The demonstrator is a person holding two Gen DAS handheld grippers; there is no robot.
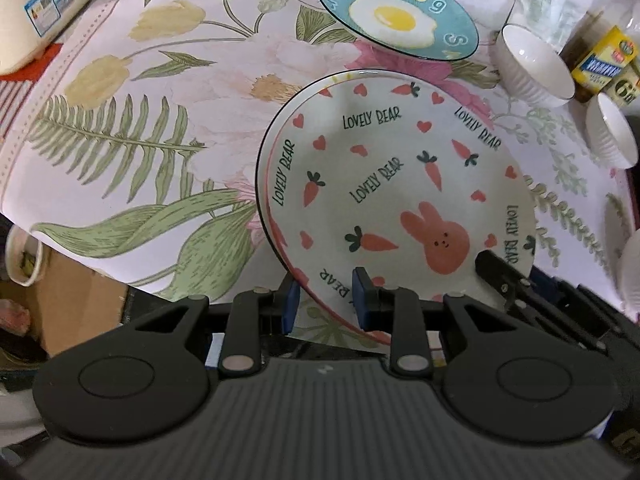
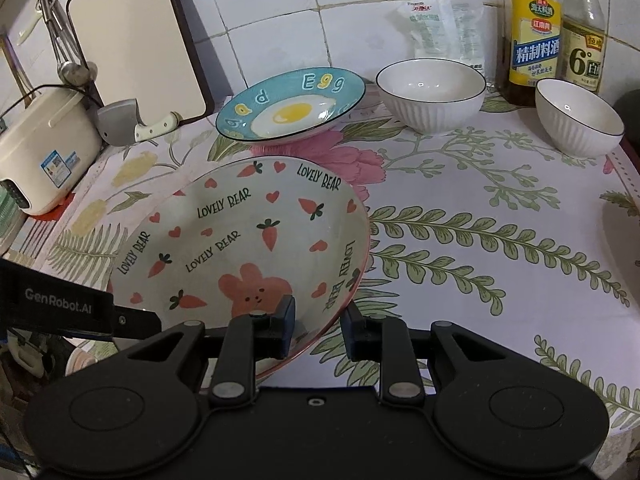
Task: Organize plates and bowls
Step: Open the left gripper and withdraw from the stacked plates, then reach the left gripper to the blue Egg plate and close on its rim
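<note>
A white deep plate with a pink rabbit, carrots and "LOVELY BEAR" lettering [image 1: 384, 176] [image 2: 240, 240] lies near the front of the flowered tablecloth [image 2: 480, 240]. My left gripper [image 1: 326, 304] is shut on its near rim, one pad inside and one outside. Further along that rim my right gripper [image 2: 320, 330] is also shut on it, and its fingertips [image 1: 500, 276] show in the left wrist view. Behind the plate sit a blue "Egg" plate [image 1: 396, 12] [image 2: 292, 104] and two white ribbed bowls [image 2: 430, 96] [image 2: 578, 120].
Two sauce bottles [image 2: 532, 40] and a plastic packet [image 2: 444, 28] stand by the tiled wall. A cream cooker [image 2: 44, 148], a cleaver [image 2: 132, 124] and a cutting board [image 2: 132, 40] fill the back left. Another white dish [image 2: 622, 248] shows at the right edge.
</note>
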